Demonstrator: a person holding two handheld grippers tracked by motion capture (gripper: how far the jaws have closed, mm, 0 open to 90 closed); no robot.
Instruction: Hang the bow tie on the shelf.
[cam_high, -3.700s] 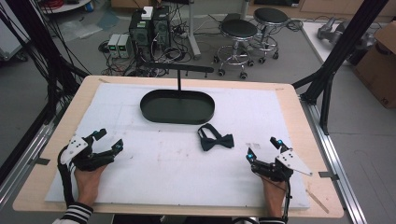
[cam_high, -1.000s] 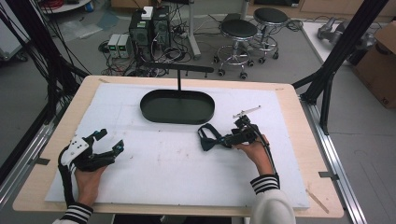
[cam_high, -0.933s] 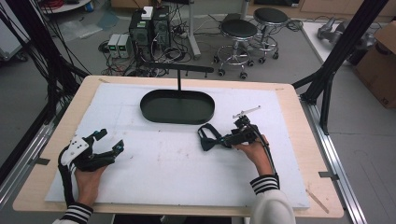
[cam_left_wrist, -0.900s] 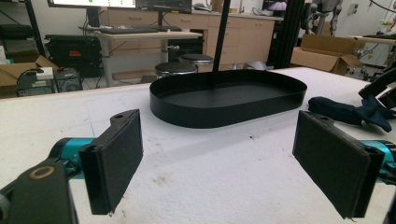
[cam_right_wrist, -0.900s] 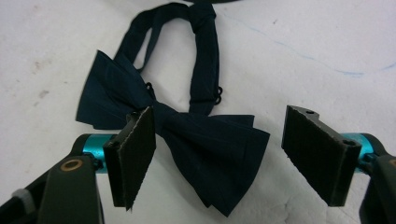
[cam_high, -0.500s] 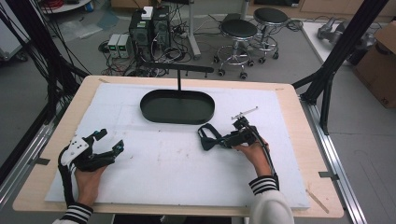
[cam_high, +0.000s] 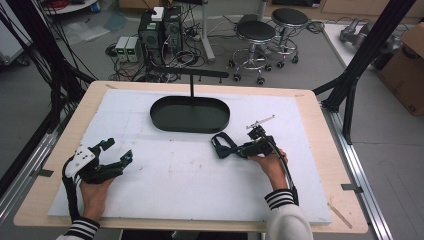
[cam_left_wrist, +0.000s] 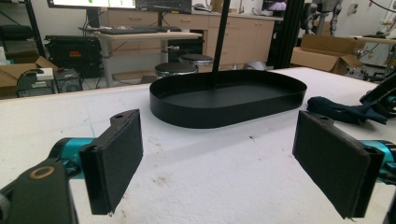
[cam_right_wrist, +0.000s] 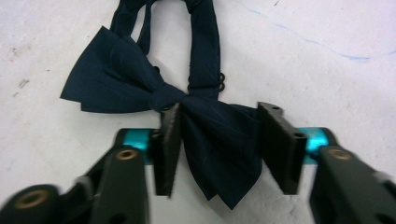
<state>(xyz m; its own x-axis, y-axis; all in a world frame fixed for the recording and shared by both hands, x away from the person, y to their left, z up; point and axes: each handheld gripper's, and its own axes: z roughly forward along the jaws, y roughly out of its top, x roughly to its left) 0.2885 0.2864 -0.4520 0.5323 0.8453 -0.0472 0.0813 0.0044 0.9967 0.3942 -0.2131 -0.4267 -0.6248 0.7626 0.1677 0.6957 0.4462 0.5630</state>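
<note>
Right gripper view has the right gripper (cam_right_wrist: 219, 144) straddling one wing of the navy bow tie (cam_right_wrist: 168, 93) on the white mat (cam_right_wrist: 327, 56), jaws flanking it, seemingly not yet pinching. Left gripper (cam_left_wrist: 217, 161) rests spread wide, facing the black oval tray (cam_left_wrist: 229, 95).

A grey floor (cam_high: 65, 60) spreads beyond the wooden table (cam_high: 310, 107). Two round black stools (cam_high: 256, 31) on chrome legs stand near its far edge, beside computer towers (cam_high: 161, 27) tangled in cables. Black frame struts (cam_high: 372, 47) rise at the right, with a cardboard box (cam_high: 406, 70) past them. In the left gripper view, a desk (cam_left_wrist: 140, 37) with monitors (cam_left_wrist: 116, 4) backs onto light wood cabinets (cam_left_wrist: 243, 28).
</note>
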